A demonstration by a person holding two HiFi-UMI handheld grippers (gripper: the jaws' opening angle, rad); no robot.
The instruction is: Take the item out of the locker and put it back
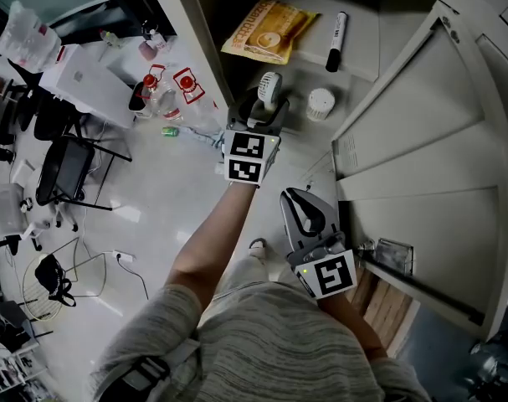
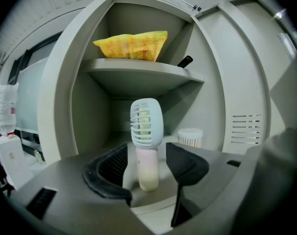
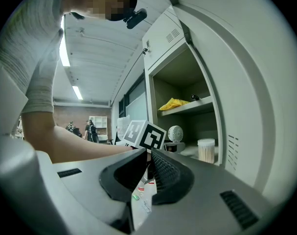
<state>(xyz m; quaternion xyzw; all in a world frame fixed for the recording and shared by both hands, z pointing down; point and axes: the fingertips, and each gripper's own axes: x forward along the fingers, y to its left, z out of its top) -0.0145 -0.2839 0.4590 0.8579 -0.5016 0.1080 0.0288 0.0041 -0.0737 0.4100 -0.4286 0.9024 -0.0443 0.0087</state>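
Your left gripper (image 2: 146, 150) has its jaws released either side of the fan (image 2: 147, 124), with a tub (image 2: 190, 137) at its three o'clock. Your right gripper (image 3: 148, 152) seems clenched.

No text reads clearly anywhere. Yellow packet (image 1: 266, 28) on the upper locker shelf has orange print, too small to read. The cubes on the left gripper (image 1: 269, 99) and right gripper (image 1: 297, 208) show black-and-white square marker patterns, no letters. Red-labelled bottles (image 1: 185, 86) at left: label print blurred.

handheld fan (image 2: 146, 124) | white grille head, pale handle | upright | locker (image 2: 138, 75) lower shelf, door open
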